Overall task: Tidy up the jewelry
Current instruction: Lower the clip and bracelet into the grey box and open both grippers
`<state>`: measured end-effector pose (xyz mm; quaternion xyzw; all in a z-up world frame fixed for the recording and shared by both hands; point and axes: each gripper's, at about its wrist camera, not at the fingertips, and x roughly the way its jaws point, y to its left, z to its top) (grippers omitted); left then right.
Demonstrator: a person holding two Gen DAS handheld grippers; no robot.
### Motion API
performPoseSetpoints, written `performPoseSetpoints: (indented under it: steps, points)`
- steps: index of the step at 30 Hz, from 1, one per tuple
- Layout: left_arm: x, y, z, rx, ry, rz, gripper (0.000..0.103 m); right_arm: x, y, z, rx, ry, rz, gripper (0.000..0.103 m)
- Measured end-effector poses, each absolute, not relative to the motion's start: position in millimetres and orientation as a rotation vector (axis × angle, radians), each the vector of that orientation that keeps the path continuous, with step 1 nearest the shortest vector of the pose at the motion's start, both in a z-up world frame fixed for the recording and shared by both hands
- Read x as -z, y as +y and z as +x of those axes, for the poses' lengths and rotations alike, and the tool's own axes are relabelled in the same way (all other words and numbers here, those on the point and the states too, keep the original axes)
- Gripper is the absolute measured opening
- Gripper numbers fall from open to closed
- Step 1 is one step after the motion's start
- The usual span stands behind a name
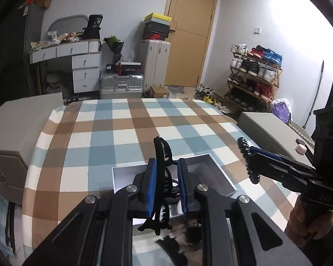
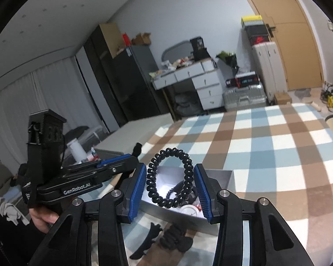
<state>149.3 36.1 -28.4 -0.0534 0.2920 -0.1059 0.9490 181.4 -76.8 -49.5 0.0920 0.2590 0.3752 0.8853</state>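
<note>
My left gripper [image 1: 165, 166] is shut on a black toothed hair clip [image 1: 162, 177] and holds it upright above a white open box [image 1: 213, 166] on the checked tablecloth. My right gripper [image 2: 170, 173] is shut on a black spiral hair tie [image 2: 169, 177], held above the same box [image 2: 217, 177]. The right gripper with the tie also shows in the left wrist view [image 1: 249, 161], to the right of the box. The left gripper shows in the right wrist view [image 2: 131, 157], to the left. Small dark items lie inside the box [image 2: 177, 190].
More black hair clips [image 2: 166, 239] lie on the cloth in front of the box. The round table [image 1: 100, 133] carries a blue, brown and white checked cloth. Grey boxes [image 1: 17, 122] stand at the left and a grey surface [image 1: 268, 130] at the right.
</note>
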Motion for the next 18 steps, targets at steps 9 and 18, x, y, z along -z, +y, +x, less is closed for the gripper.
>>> performPoseSetpoints:
  steps: [9, 18]
  points:
    - [44, 31, 170, 0.32, 0.662, -0.092, 0.013, 71, -55, 209, -0.775, 0.62, 0.157, 0.044]
    - [54, 22, 179, 0.358, 0.719, -0.064, 0.013, 91, -53, 220, -0.747, 0.657, 0.146, 0.044]
